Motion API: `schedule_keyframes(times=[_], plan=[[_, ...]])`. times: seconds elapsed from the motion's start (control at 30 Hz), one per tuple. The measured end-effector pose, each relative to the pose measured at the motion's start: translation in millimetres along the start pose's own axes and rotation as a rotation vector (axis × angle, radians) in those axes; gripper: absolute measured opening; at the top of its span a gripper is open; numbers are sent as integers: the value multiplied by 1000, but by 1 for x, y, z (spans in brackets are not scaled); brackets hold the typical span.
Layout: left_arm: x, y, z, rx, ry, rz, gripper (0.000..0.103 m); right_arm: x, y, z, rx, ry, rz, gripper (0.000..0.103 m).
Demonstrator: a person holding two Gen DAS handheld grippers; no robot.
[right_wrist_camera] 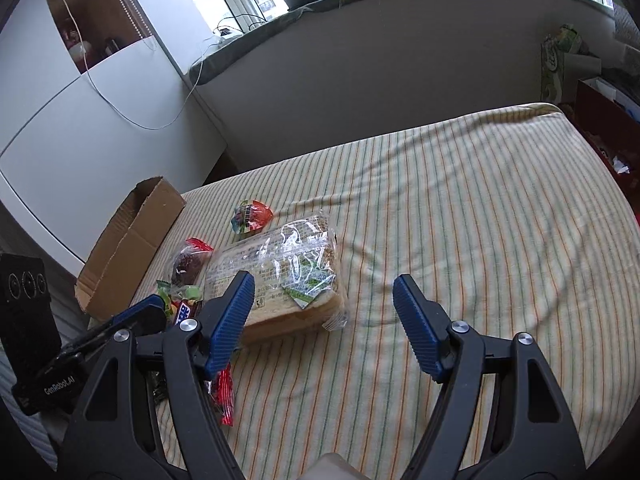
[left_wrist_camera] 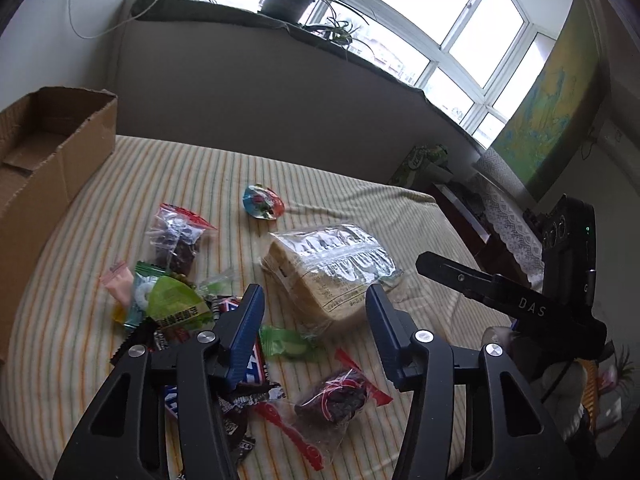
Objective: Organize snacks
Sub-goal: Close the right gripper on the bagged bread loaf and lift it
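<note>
Striped cloth, cream with orange and green lines, covers the bed (right_wrist_camera: 460,208) where we see the snacks lying. We take the bagged sliced bread (left_wrist_camera: 324,276) as our landmark: it lies flat near the middle of the bed, in clear plastic.

Beyond the bread, a small round red and blue snack (left_wrist_camera: 263,202) sits apart. On the bread's box side lies a clear packet with a dark cake (left_wrist_camera: 176,240), and just below it a heap of small sweets with a green packet (left_wrist_camera: 176,304) and a blue and red chocolate bar (left_wrist_camera: 248,364). Nearer us than the bread lies another dark cake in a red-edged wrapper (left_wrist_camera: 332,400).

An open cardboard box (left_wrist_camera: 44,152) stands at the bed's edge, well apart from the bread, past the sweets.

We note the left gripper (left_wrist_camera: 316,304) with fingers apart, nothing between them, above the sweets and the bread's near edge. The right gripper (right_wrist_camera: 324,292) likewise has fingers apart and unloaded; its left finger (right_wrist_camera: 232,316) overlaps the bread's near corner in our view.
</note>
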State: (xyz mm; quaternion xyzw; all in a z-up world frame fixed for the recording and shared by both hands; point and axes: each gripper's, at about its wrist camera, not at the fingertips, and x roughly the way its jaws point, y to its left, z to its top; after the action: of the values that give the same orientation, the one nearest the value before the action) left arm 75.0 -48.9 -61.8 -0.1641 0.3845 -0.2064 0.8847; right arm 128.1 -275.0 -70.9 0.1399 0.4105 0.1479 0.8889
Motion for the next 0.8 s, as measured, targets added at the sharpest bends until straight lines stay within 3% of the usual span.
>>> schedule_keyframes(times=[0.2, 0.33, 0.57, 0.8], plan=[[24, -1, 0, -27, 59, -13, 41, 33, -8, 10, 66, 91, 88, 66], [34, -6, 0, -18, 70, -18, 35, 49, -6, 9, 58, 119, 96, 62], [41, 1, 6, -32, 77, 31, 35, 61, -11, 10, 81, 146, 133, 58], [43, -2, 4, -19, 85, 25, 35, 60, -4, 9, 62, 159, 139, 54]])
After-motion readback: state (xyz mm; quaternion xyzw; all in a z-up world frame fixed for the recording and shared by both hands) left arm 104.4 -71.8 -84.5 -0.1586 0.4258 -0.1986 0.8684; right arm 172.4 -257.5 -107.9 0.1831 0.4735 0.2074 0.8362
